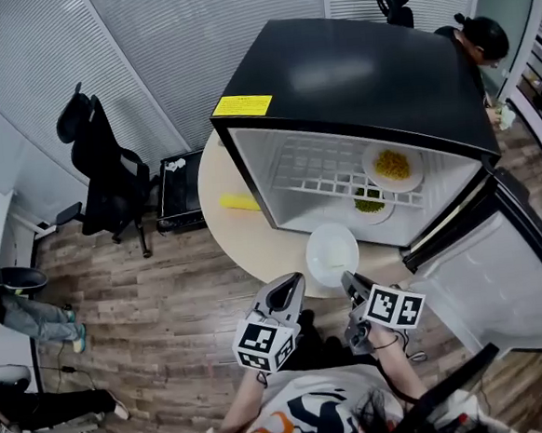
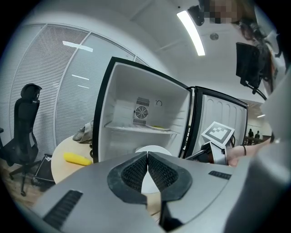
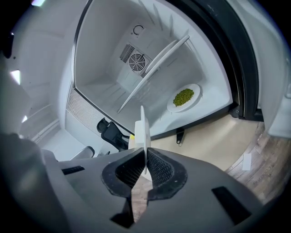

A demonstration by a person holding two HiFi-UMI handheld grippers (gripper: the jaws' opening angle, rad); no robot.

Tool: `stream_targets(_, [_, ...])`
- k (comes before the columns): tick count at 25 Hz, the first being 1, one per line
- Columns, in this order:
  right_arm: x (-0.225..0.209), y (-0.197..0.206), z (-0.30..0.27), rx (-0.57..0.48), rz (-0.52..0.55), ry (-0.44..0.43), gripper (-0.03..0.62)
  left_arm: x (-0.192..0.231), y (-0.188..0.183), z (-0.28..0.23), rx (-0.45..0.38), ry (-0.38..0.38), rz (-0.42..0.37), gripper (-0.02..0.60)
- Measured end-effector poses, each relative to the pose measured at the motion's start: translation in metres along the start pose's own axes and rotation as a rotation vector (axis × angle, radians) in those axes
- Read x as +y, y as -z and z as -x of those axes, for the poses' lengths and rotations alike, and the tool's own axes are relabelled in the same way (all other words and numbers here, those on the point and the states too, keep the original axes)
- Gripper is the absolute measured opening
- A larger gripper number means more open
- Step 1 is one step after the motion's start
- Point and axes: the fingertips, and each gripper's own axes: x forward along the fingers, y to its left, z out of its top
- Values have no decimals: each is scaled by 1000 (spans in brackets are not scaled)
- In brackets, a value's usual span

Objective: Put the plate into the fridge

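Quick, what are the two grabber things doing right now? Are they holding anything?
Left gripper: closed, holding nothing.
Right gripper: closed on the rim of the white plate.

My left gripper (image 2: 147, 154) hides most of the plate (image 2: 154, 149), the fridge door (image 1: 514, 280) runs off the right edge, and the far yellow thing (image 1: 239, 202) on the table (image 1: 255, 251) is too small to tell.

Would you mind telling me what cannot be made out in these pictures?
Print on the yellow label: too small, head view.
The yellow item on the table: too small to name, head view and left gripper view.
The plate of green food: partly behind the wire shelf, head view.
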Motion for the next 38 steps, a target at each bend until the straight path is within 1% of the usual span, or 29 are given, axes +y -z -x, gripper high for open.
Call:
stream_targets(14, [0, -22, -48, -60, -90, 50, 26, 42, -15, -39, 36, 113, -51, 12])
stream_targets(21, [-11, -29, -73, -81, -131, 100, 26, 61, -21, -54, 39, 167, -60, 12])
stream_targets(24, [-20, -28, -80, -84, -169, 123, 26, 70, -23, -59, 34, 179, -58, 12])
stream_targets(29, [-29, -33, -89, -113, -248, 120, 26, 83, -27, -68, 25, 194, -52, 12])
stream_targets(34, [-37, -42, -101, -145, -250, 153, 26, 89, -29, -75, 24, 210, -52, 12])
stream_targets(38, [-43, -45, -117, -149, -254, 167, 28, 92, -27, -77, 29, 219, -47, 12])
